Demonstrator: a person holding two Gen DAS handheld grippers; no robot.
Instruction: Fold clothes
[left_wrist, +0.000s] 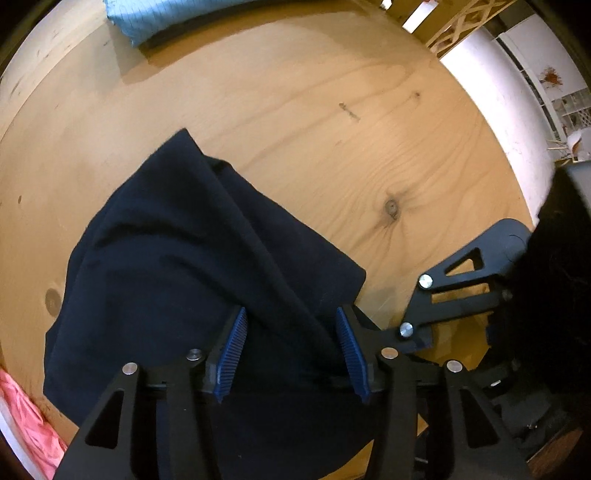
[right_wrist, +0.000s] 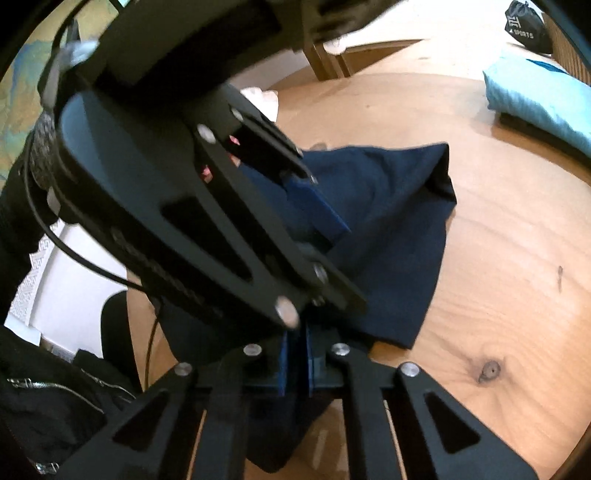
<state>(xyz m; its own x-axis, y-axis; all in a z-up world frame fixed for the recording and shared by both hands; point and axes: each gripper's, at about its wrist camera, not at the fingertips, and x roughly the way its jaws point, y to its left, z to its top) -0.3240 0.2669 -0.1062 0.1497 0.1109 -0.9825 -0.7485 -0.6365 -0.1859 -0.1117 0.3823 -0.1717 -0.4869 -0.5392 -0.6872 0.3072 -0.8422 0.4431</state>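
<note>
Right gripper: jaws closed, pinching the near edge of the navy garment. Left gripper: jaws apart above that garment, pads clear of the cloth. The garment lies bunched on the wooden table. Far edge: folded light-blue cloth. Near left: pink cloth.

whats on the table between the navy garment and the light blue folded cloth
Nothing: bare wood table separates the navy garment from the light blue cloth, clearest in the left wrist view.
</note>
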